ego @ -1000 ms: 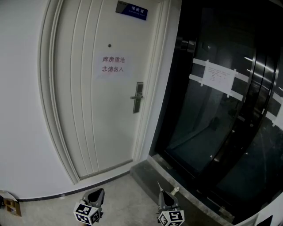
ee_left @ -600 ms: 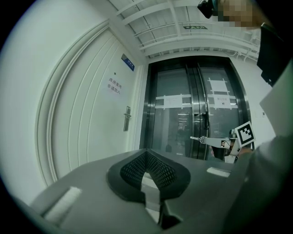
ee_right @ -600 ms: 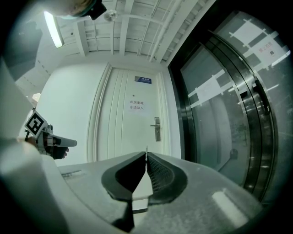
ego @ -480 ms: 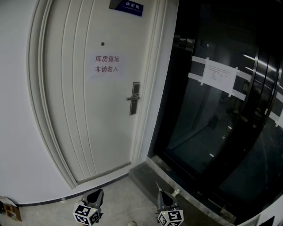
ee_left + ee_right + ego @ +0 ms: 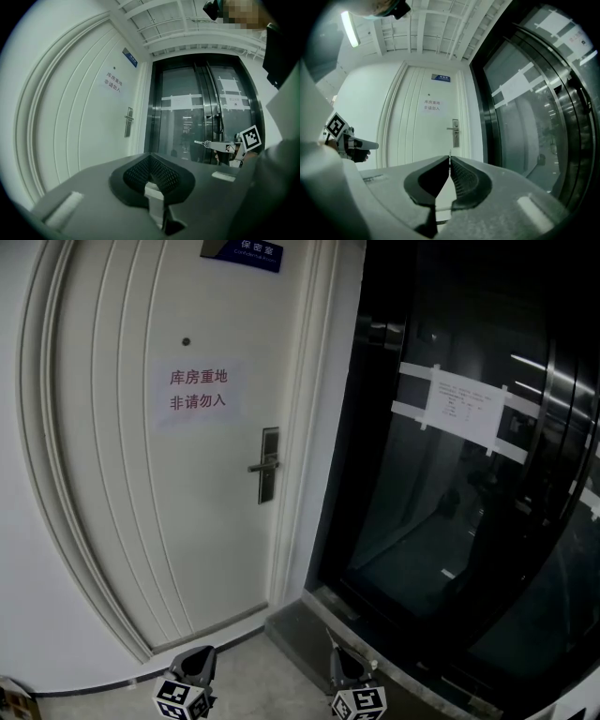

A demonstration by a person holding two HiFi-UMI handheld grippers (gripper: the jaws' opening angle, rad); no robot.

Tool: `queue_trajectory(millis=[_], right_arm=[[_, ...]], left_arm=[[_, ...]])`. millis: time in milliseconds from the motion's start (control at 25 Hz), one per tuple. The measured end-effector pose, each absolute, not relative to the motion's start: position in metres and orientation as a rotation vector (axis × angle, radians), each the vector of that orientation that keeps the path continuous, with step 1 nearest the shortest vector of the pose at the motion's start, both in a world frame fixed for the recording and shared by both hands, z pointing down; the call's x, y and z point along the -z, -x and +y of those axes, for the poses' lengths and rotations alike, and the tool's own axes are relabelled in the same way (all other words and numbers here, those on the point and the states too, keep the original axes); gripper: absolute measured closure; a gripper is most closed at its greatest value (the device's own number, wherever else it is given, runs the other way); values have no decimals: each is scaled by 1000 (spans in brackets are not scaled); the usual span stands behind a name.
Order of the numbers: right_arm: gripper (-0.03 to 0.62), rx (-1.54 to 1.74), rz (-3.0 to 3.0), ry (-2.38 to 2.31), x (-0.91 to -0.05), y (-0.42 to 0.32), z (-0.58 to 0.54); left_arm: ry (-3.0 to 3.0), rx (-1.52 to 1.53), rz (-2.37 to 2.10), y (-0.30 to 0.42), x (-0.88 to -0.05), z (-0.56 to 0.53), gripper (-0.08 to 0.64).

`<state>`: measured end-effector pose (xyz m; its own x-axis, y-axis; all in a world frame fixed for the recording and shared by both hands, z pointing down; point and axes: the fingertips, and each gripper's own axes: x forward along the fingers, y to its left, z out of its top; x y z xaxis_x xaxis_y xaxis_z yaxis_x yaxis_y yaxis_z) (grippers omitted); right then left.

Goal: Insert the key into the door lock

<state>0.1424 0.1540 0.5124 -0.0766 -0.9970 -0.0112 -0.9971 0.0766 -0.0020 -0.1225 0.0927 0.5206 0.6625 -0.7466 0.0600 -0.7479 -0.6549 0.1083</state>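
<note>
The white door carries a metal lock plate with a lever handle on its right side; the plate also shows in the right gripper view. My right gripper is at the bottom edge, level, shut on a thin key whose tip pokes out toward the lock, still well short of it. From the left gripper view the key juts from the right gripper. My left gripper is beside it, shut and empty.
A paper notice and a blue plate hang on the door. Dark glass doors with a taped sheet fill the right side. A low stone step lies at the corner ahead of the grippers.
The door and lock plate have grown larger and slid left in the head view as I move toward them. Both grippers stay at the bottom edge, still shut.
</note>
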Motion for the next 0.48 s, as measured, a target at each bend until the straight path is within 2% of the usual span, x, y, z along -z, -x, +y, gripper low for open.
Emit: queue_trajectory(millis=[480], right_arm=[[581, -4, 2337, 2093, -525, -196, 68]], left_arm=[[-2731, 9, -1278, 68, -522, 13, 557]])
